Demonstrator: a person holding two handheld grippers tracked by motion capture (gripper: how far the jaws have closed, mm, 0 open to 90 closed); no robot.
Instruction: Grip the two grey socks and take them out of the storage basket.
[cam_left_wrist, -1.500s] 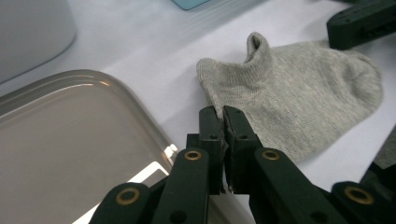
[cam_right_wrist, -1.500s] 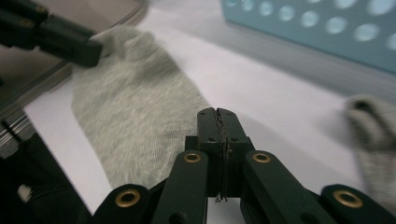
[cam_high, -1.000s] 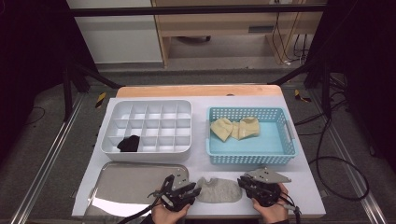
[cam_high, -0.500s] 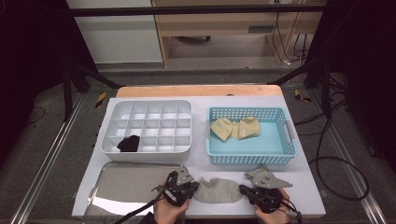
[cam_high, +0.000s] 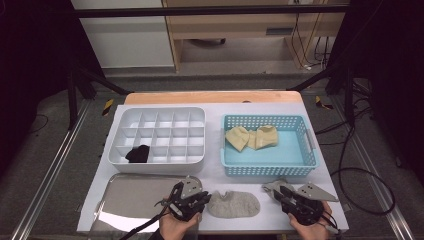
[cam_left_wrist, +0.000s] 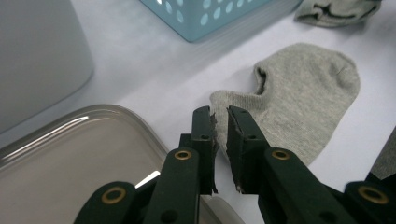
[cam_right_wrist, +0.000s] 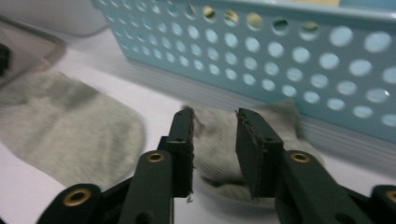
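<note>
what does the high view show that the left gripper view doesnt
High view alone: the divided white organizer with a black sock in a front-left compartment, two yellow socks inside the blue basket, and the right gripper. Left gripper view alone: the left gripper close up, jaws slightly apart at the cuff of the grey sock. Both share that grey sock, the metal tray and the basket.

A white worktop (cam_high: 215, 107) with a wooden far edge is seen. On it are set a white compartment organiser (cam_high: 157, 137) at far left, a light blue perforated basket (cam_high: 269, 165) at far right, a metal tray (cam_high: 132, 197) at near left, and two grey socks (cam_high: 233, 204) (cam_high: 272, 186) along the near edge.
</note>
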